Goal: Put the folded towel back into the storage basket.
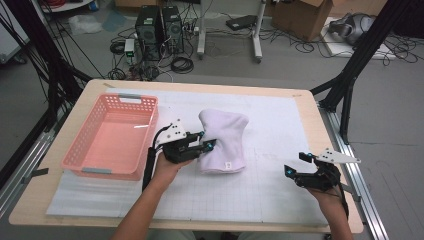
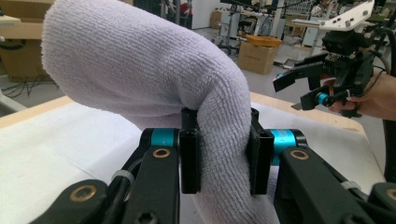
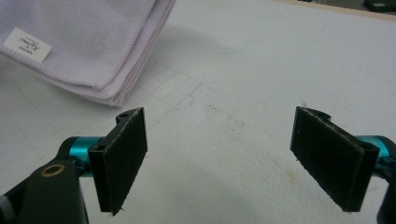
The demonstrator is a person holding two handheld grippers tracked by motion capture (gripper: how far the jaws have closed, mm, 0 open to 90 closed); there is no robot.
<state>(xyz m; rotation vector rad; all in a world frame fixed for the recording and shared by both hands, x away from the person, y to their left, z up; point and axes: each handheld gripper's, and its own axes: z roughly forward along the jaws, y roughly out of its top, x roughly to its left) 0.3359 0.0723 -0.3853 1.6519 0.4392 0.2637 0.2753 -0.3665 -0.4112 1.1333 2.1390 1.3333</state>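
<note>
A folded pale lilac towel (image 1: 223, 140) lies at the middle of the table on the white gridded mat (image 1: 280, 130). My left gripper (image 1: 205, 142) is shut on the towel's left edge; in the left gripper view the terry cloth (image 2: 140, 70) is pinched between both black pads (image 2: 190, 158) and bulges up above them. My right gripper (image 1: 295, 165) hovers near the table's right front edge, open with nothing between its pads (image 3: 122, 154). The towel's corner with a small white label (image 3: 30, 44) shows at the upper left of the right gripper view.
A pink plastic basket (image 1: 85, 150) stands at the left of the table, beside my left hand. The wooden table's right edge (image 1: 330, 150) runs close to my right gripper. Computers, cables and cardboard boxes sit on the floor beyond the table.
</note>
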